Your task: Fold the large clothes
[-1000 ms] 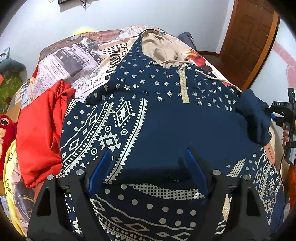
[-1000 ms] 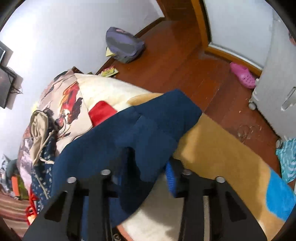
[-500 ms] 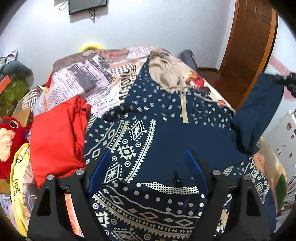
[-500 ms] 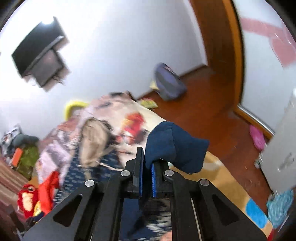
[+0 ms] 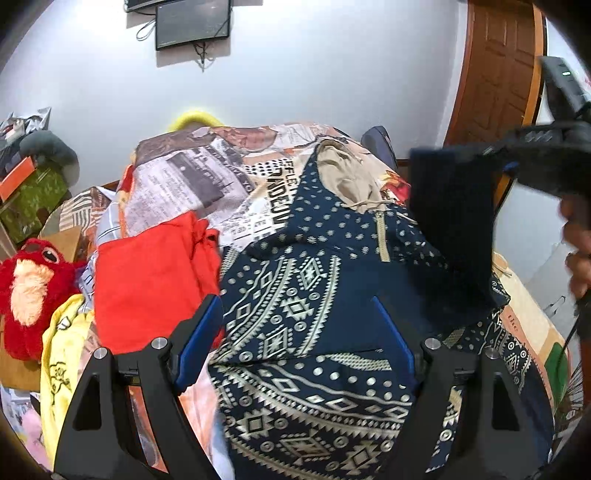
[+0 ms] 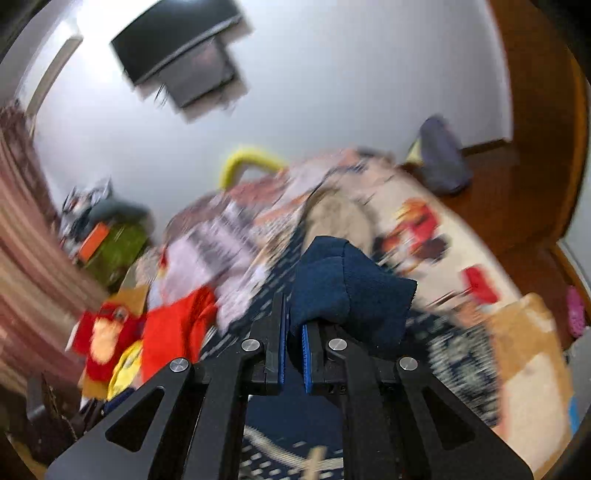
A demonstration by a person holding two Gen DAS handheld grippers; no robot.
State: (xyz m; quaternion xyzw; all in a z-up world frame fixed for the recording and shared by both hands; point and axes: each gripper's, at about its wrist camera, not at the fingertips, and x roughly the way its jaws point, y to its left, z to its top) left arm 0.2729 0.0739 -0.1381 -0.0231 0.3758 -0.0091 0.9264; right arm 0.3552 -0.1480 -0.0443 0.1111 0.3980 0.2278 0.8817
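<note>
A navy hoodie point(image 5: 317, 295) with cream patterns and a beige hood lies spread on the bed. My left gripper point(image 5: 295, 332) is open and hovers just above its lower body, holding nothing. My right gripper point(image 6: 293, 325) is shut on the hoodie's plain navy sleeve cuff point(image 6: 347, 288) and holds it raised in the air. In the left wrist view the lifted sleeve point(image 5: 454, 221) hangs at the right, above the hoodie's right side, with the right gripper point(image 5: 517, 158) at its top. The right wrist view is blurred by motion.
A red garment point(image 5: 147, 269) lies left of the hoodie on the printed bedspread point(image 5: 192, 184). A red plush toy point(image 5: 29, 291) and a yellow garment point(image 5: 62, 343) sit at the left edge. A wooden door point(image 5: 498, 74) and wall screen point(image 5: 192, 22) are behind.
My right gripper closed on the sleeve cuff, lifted it off the bed's right side and carried it up and inward over the hoodie. My left gripper stayed open and rose slightly.
</note>
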